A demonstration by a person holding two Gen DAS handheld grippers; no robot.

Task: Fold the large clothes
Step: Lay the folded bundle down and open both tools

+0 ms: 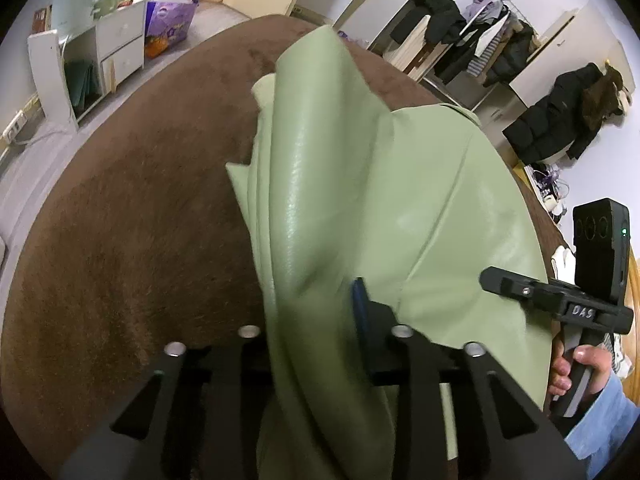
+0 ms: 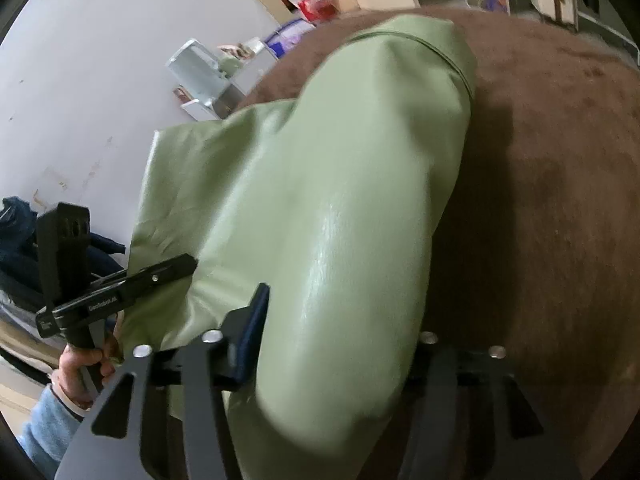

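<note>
In the left wrist view, the left gripper is seen angled down over a brown blanket, with a pale green jacket bunched between its fingers; only the blue-padded finger on the right is seen, the other being covered by the fabric, so it cannot be told whether the garment is pinched or merely lying there. At the right edge, the right gripper is held by a hand in a light blue sleeve, its handle wrapped by curled fingers; the letters "DAS" are read on its body. In the right wrist view, the jacket is draped across the blanket and over the right gripper, one blue-padded finger showing at its left; the grip cannot be judged. At the left, the left gripper is held by a hand, with small illegible lettering on it.
</note>
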